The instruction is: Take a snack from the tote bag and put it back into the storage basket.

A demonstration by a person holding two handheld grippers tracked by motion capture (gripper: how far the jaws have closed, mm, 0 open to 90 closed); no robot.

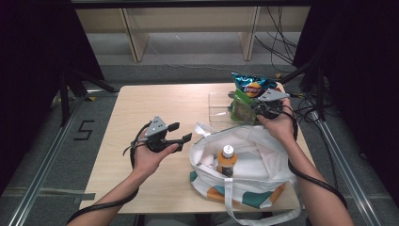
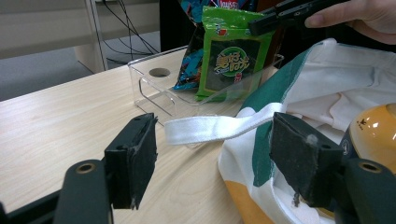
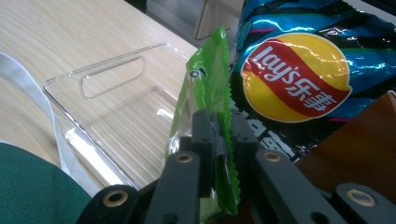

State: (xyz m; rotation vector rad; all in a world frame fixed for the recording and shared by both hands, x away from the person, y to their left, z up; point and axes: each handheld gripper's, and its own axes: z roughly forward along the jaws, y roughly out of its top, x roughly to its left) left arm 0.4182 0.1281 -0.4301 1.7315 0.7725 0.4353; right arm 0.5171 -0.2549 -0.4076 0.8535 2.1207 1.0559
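Our right gripper (image 3: 219, 140) has its black fingers pinched on the crinkly green snack packet (image 3: 210, 107), upright in the clear plastic tray (image 3: 116, 116), beside the glossy chip bag (image 3: 299, 74). Our left gripper (image 2: 215, 158) hovers, fingers apart, near the tray.

- We read "Lay's", with Chinese characters beside it, on the red-and-yellow logo of the blue chip bag (image 3: 299, 74).
- We see Chinese characters on the green seaweed packet (image 2: 231, 58).
- We read a "5" marked on the floor (image 1: 83, 130).
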